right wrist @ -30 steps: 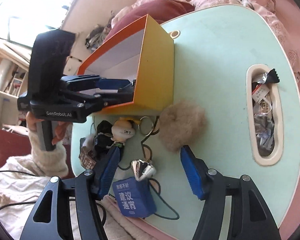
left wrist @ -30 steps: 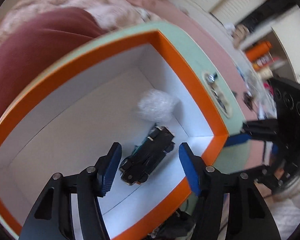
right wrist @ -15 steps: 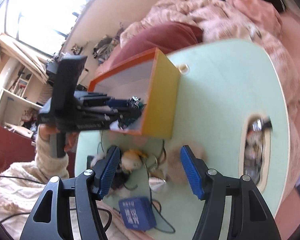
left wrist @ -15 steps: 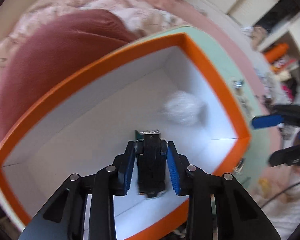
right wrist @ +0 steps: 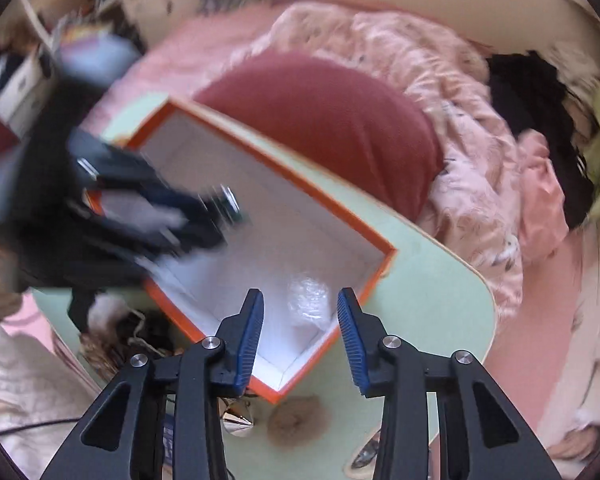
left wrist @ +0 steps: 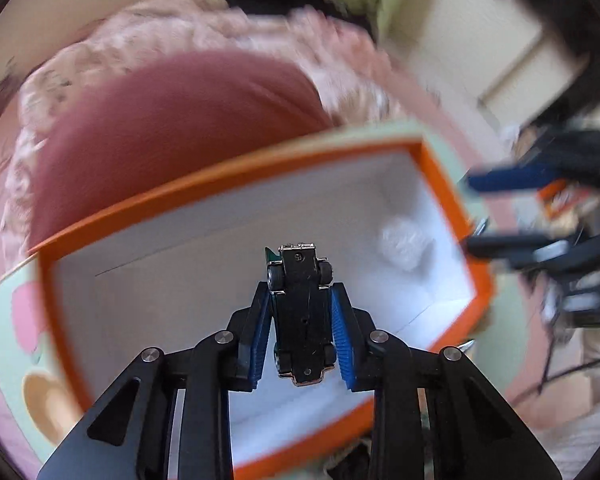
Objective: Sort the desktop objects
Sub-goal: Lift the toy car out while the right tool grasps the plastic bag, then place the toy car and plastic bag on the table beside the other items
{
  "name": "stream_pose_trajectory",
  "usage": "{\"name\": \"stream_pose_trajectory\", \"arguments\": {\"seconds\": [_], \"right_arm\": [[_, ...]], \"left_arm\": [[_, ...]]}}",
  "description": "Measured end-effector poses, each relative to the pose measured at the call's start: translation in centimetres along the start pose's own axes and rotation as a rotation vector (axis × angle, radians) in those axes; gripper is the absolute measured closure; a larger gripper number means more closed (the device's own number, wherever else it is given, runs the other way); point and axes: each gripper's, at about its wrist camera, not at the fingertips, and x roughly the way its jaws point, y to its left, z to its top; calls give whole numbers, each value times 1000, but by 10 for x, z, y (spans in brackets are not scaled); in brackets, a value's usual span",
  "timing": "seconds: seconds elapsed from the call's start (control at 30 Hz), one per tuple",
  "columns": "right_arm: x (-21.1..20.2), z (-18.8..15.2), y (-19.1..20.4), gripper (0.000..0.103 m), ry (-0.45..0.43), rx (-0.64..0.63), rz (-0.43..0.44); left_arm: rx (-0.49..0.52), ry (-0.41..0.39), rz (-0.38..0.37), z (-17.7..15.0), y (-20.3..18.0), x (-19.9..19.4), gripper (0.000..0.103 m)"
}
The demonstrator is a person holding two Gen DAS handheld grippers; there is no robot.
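My left gripper (left wrist: 303, 332) is shut on a black toy car (left wrist: 302, 312), held underside up above the orange box (left wrist: 228, 184) with a white inside. A white fluffy ball (left wrist: 406, 242) lies in the box's far right corner. My right gripper (right wrist: 300, 336) is open and empty, hovering over the box's near corner (right wrist: 276, 394), with the white ball (right wrist: 308, 300) between its fingers further down. The left gripper with the car shows blurred in the right wrist view (right wrist: 220, 208). A brown pompom (right wrist: 296, 420) lies on the green table beside the box.
The box stands on a mint green table (right wrist: 432, 280). A silver bell (right wrist: 238, 420), a blue tag and keychain clutter (right wrist: 140, 332) lie at the box's near left. A dark red cushion (right wrist: 332, 120) and pink blanket (right wrist: 460, 92) lie behind the table.
My left gripper closed on the toy car and lifted it up out of the box. My right gripper rose from the clutter and pompom and swung over the box's corner.
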Motion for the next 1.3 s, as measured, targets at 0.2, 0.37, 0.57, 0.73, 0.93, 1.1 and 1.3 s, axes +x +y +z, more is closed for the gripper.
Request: {"name": "stream_pose_trajectory", "arguments": {"seconds": [0.2, 0.37, 0.57, 0.73, 0.93, 1.1, 1.3], "right_arm": [[38, 11, 20, 66, 173, -158, -111], [77, 21, 16, 66, 372, -195, -141], [93, 26, 12, 70, 396, -249, -238], [100, 21, 17, 72, 405, -284, -282], [82, 23, 19, 73, 317, -221, -236], [10, 22, 30, 73, 122, -120, -18], [-10, -12, 49, 72, 23, -11, 232]], "left_arm": [[-60, -125, -23, -41, 7, -67, 73], [-61, -26, -76, -77, -12, -46, 73], [-197, -60, -80, -88, -5, -18, 71], [-228, -97, -98, -87, -2, -15, 70], [-230, -153, -72, -95, 4, -34, 70], [-272, -258, -85, -108, 18, -55, 54], [-325, -297, -63, -113, 28, -62, 54]]}}
